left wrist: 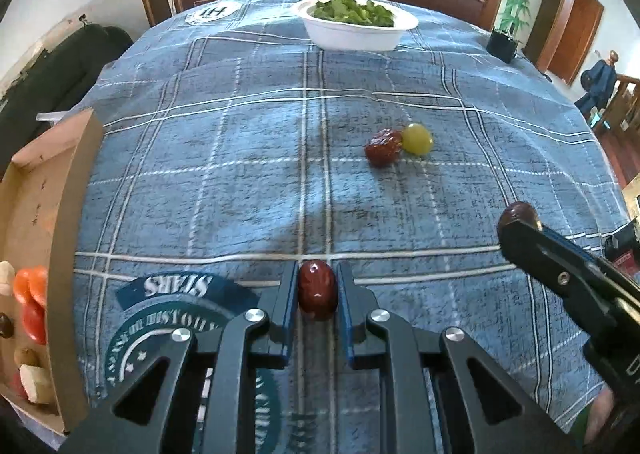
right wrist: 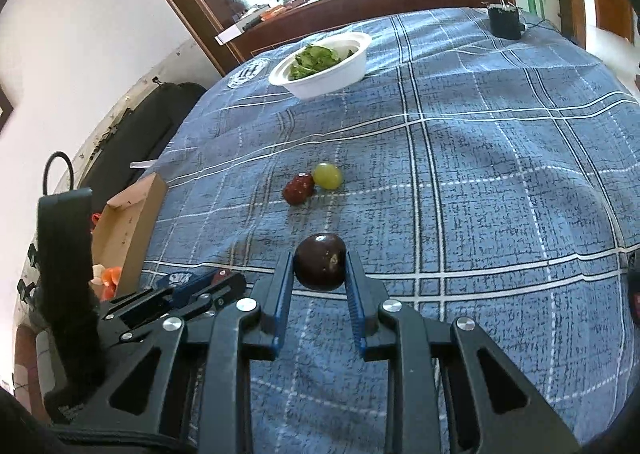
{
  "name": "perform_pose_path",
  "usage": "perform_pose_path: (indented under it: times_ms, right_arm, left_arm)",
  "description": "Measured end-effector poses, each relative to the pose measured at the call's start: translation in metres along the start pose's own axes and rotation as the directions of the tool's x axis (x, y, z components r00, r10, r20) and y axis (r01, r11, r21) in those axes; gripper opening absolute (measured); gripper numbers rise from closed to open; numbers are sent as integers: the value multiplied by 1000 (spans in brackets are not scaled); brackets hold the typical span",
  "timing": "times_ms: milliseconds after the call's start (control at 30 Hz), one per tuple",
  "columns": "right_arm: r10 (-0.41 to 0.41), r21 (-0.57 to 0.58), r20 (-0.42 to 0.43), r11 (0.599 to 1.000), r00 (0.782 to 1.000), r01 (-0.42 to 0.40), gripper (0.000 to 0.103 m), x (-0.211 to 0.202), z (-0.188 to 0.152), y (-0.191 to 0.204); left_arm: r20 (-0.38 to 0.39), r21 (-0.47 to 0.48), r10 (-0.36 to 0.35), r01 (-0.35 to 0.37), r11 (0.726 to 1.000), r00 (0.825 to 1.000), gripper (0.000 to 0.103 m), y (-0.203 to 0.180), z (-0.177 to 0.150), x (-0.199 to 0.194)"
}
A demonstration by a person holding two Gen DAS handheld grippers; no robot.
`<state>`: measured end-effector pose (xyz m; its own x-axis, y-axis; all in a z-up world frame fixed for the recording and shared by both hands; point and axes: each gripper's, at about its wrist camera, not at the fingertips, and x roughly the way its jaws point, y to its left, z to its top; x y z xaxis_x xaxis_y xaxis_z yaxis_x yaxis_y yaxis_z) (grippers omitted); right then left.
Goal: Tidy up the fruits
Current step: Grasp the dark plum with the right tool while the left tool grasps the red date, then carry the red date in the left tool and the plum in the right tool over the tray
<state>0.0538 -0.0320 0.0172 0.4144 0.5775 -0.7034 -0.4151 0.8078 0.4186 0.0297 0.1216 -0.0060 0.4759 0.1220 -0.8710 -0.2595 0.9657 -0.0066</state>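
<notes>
- Left gripper (left wrist: 317,290) pinches a red date (left wrist: 317,289) between its fingertips; right gripper (right wrist: 320,268) clamps a dark plum (right wrist: 320,261) likewise
- Left of the fingers, a cardboard tray (left wrist: 76,190) of cut fruit; nothing blocks it
- Ahead, a wrinkled date (left wrist: 383,147) touching a green grape (left wrist: 417,139)
- Farthest, a white bowl (left wrist: 356,34) of greens

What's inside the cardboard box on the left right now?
In the cardboard box, the left wrist view shows orange slices, pale banana pieces and a dark fruit. The box wall and the frame edge hide the rest of its contents.
</notes>
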Motion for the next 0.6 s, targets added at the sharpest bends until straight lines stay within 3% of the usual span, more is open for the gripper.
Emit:
perform_pose_path:
  times_ms: [333, 600]
  right_arm:
    - [41, -48, 0, 998, 999, -41, 28, -6, -12, 39]
    - [62, -109, 2, 992, 998, -61, 28, -10, -24, 76]
  left_arm:
    - [59, -26, 108, -106, 994, 992, 17, 33, -22, -36]
    - [124, -95, 196, -185, 978, 973, 17, 69, -30, -65]
